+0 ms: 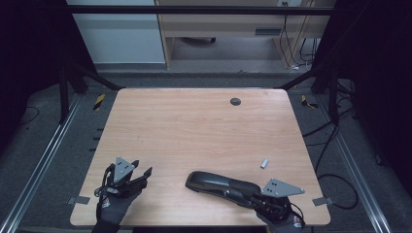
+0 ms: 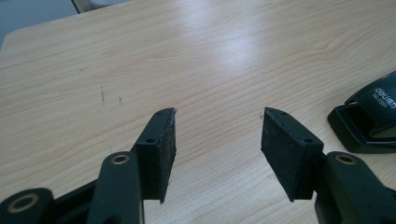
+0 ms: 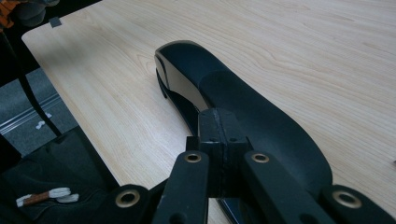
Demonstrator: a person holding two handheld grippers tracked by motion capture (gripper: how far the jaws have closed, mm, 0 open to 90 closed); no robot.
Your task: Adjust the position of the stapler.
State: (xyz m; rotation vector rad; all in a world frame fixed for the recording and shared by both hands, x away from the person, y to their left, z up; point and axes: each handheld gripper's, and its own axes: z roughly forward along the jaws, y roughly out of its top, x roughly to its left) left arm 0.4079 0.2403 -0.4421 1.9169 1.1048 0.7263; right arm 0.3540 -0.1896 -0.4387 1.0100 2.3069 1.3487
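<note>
We see stapler lower centre, long axis left-right, nose left | right gripper closed above it, holding nothing | left gripper half-open, empty

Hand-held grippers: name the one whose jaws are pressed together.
The right hand-held gripper: its pads meet with no gap, resting over the long black plastic stapler. The left hand-held gripper stands open above the bare wooden table.

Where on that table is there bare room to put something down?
The whole far half, bordered by the dark round cap, is bare. So is the middle, between left tongs and black stapler. The near right corner is crowded: stapler, right tongs, small grey piece.
</note>
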